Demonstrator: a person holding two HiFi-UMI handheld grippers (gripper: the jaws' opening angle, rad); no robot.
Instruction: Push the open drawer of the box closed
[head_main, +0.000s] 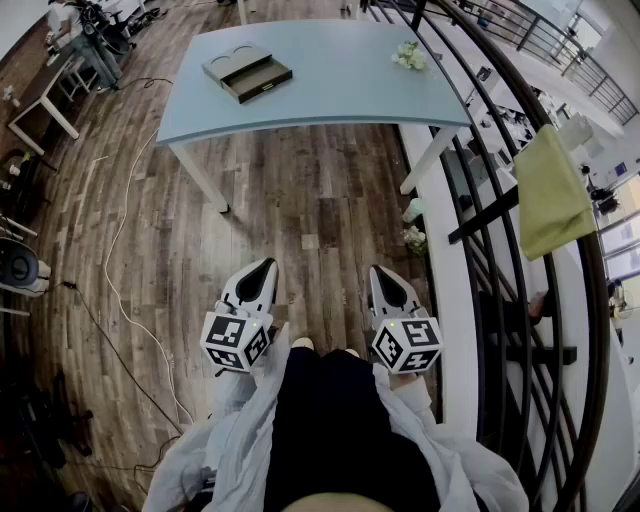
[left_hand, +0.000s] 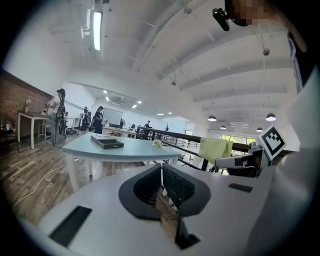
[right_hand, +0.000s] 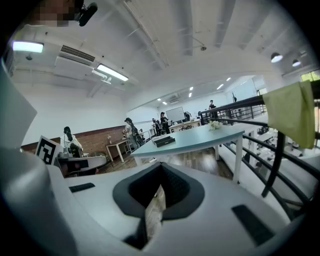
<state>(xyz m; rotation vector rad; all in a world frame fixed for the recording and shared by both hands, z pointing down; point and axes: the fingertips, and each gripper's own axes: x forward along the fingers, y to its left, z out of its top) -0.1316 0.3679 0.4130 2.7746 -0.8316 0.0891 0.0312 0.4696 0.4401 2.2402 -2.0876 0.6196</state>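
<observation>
Pale blue table (head_main: 330, 100) well ahead of both grippers in the head view, the box (head_main: 232, 60) on it, its drawer (head_main: 264, 80) pulled out; left gripper (head_main: 266, 264) and right gripper (head_main: 377, 270) side by side. Left gripper view: jaws together, empty, box far ahead, off left. Right gripper view: jaws together, empty, box far off, dead ahead

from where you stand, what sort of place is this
Probably an open-plan lab or workshop on a mezzanine: a black railing guards the open edge, a person stands at a workbench, and cables trail across the wood floor.
</observation>
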